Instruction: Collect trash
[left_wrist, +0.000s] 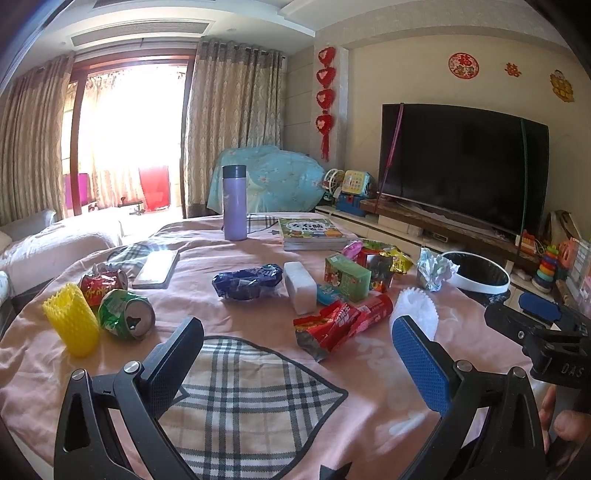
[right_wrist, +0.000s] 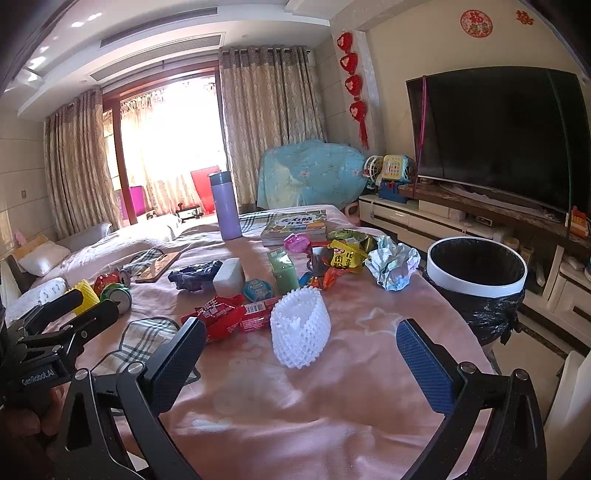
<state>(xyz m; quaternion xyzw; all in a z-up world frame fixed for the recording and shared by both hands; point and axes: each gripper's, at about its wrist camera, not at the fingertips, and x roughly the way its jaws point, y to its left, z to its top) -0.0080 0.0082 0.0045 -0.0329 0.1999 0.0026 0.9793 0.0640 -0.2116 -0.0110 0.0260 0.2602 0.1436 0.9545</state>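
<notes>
Trash (right_wrist: 225, 319) on table (right_wrist: 332, 406) — both tools wide

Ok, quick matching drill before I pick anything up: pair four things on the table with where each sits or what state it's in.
Things:
1. yellow foam net
2. green can
3. white foam net
4. purple flask

Descriptions:
A. standing upright at the far end, by the books
B. crushed, lying on its side
C. at the table's left edge, beside the cans
D. nearest the right gripper's open jaws

Pairs: 1-C, 2-B, 3-D, 4-A
</notes>
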